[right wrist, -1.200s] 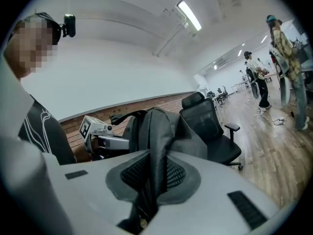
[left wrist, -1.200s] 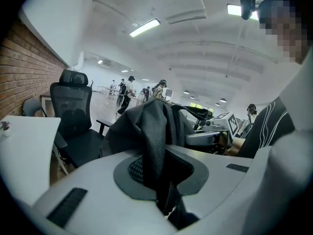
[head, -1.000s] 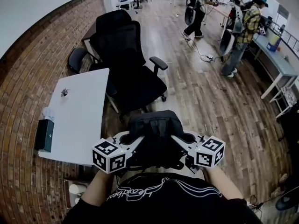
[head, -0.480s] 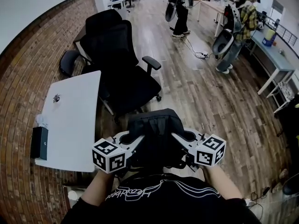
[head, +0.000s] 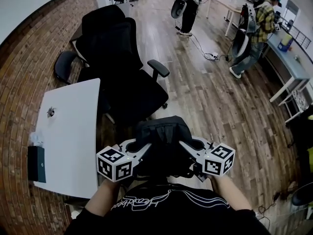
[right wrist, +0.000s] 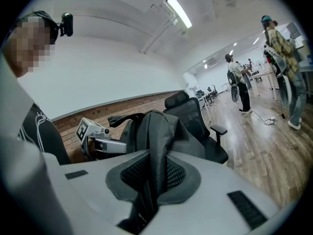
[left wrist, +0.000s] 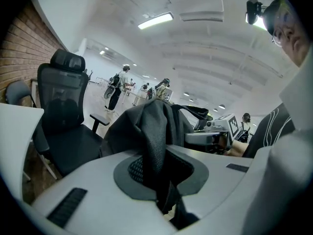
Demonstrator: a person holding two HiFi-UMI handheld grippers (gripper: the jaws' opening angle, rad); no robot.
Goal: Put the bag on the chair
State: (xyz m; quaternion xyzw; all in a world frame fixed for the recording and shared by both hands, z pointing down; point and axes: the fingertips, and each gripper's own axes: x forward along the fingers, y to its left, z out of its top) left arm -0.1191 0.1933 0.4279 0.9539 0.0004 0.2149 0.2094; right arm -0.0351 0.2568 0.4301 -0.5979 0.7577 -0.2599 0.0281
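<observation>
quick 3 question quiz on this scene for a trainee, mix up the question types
1. True or false: the bag already rests on the seat of the chair.
2. What are the jaws of the left gripper shut on? A) a strap of the bag B) a cup C) nothing
3. Fill in: in the head view, the white table stands to the ___ of the chair.

Key
1. False: the bag is held up in front of the person, short of the chair.
2. A; the right gripper is shut on a strap too.
3. left
</observation>
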